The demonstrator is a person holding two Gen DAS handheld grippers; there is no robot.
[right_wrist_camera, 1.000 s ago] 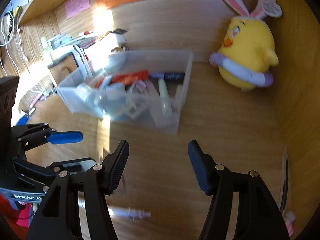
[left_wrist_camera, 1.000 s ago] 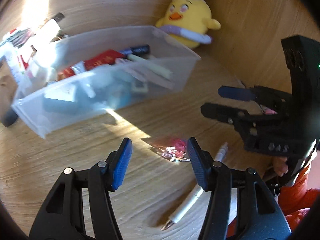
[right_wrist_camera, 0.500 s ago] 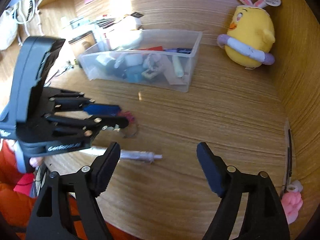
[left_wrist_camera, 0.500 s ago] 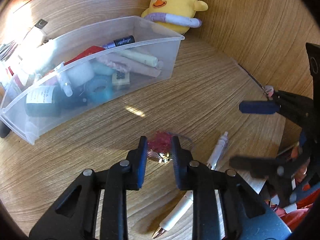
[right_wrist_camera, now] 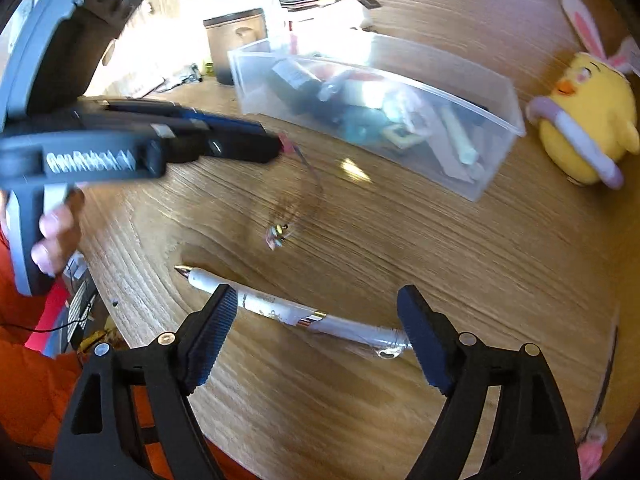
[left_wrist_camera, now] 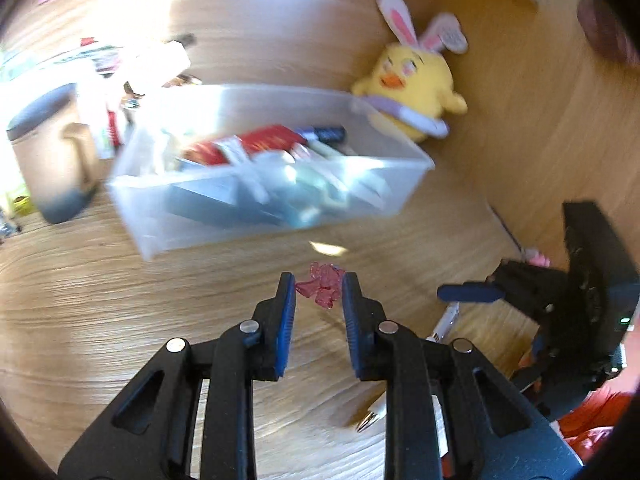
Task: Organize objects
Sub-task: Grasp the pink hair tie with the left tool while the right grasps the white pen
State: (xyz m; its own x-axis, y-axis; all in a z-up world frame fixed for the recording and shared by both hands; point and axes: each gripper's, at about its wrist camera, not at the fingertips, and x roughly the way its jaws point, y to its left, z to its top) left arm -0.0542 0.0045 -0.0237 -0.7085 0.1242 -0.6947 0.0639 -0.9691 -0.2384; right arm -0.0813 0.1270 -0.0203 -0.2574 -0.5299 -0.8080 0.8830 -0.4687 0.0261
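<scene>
Right wrist: left claw (right_wrist_camera: 276, 146) pinches red trinket (right_wrist_camera: 287, 143), raised.

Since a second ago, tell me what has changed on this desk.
The left gripper closed its jaws on the red charm and lifted it off the desk; its cord and beads dangle below. The right gripper opened its jaws wider and moved down over the white pen, not gripping it. The clear bin, the pen and the yellow chick plush stayed put.
</scene>
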